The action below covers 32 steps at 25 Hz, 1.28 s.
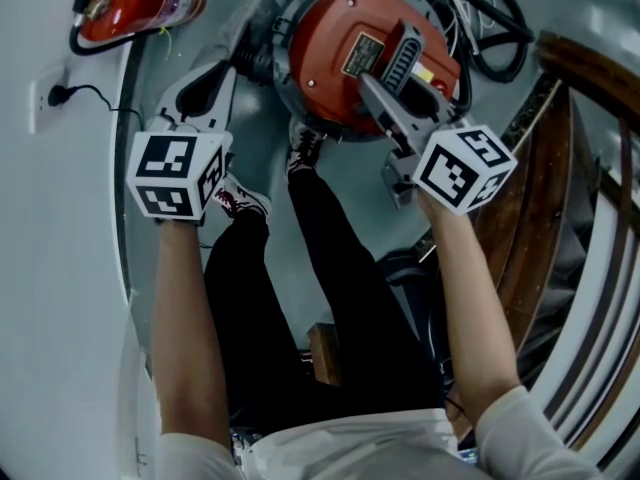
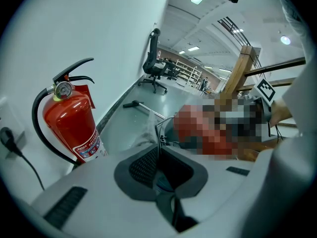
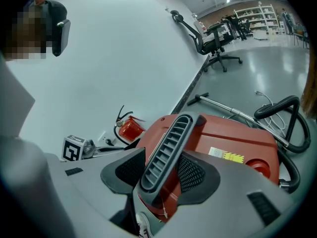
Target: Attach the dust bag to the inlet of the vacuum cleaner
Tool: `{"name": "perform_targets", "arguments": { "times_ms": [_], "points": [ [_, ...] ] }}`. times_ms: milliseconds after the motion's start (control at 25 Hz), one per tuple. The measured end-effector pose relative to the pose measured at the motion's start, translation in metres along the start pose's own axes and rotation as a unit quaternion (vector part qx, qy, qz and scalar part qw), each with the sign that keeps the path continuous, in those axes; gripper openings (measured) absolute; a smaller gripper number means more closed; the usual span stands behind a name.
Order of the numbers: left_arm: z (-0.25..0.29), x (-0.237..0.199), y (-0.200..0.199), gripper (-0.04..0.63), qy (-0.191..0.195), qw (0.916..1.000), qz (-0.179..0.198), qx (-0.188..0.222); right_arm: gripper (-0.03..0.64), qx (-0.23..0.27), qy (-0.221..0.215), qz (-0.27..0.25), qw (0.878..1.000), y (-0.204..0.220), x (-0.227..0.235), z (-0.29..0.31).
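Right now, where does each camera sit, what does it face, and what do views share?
Head view: on the person's head, facing steeply down at vacuum cleaner; forearms, legs show.
Left gripper view: on left gripper, facing fire extinguisher; own jaws show.
Right gripper view: on right gripper, shut on vacuum handle.
Shared: fire extinguisher in all three.

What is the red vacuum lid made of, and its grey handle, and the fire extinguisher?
The red vacuum lid is probably moulded plastic: smooth, with a soft sheen. The grey handle is likely matte plastic, with moulded ribs along it. The fire extinguisher looks like painted metal: glossy red, with bright reflections.
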<state>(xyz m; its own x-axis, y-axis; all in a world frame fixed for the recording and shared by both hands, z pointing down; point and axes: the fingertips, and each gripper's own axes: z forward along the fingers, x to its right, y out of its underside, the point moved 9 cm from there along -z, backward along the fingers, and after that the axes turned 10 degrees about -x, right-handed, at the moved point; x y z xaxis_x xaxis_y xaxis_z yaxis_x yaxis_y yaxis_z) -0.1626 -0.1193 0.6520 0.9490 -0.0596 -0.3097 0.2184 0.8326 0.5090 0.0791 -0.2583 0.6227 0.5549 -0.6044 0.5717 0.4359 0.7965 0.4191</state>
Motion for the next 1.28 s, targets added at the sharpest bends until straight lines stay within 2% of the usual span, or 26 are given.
{"name": "perform_targets", "arguments": {
  "times_ms": [200,400,1280],
  "points": [
    [0.001,0.003,0.0,0.025,0.009,1.0,0.0,0.0,0.189,0.007,0.0,-0.001,1.0,0.002,0.001,0.001],
    [0.001,0.005,0.001,0.023,0.001,1.0,-0.001,0.001,0.189,0.009,0.004,-0.001,1.0,0.002,-0.001,0.001],
    [0.003,0.011,0.001,0.025,0.006,1.0,-0.004,0.0,0.189,0.018,0.005,-0.003,1.0,0.004,-0.001,0.001]
  ]
}}
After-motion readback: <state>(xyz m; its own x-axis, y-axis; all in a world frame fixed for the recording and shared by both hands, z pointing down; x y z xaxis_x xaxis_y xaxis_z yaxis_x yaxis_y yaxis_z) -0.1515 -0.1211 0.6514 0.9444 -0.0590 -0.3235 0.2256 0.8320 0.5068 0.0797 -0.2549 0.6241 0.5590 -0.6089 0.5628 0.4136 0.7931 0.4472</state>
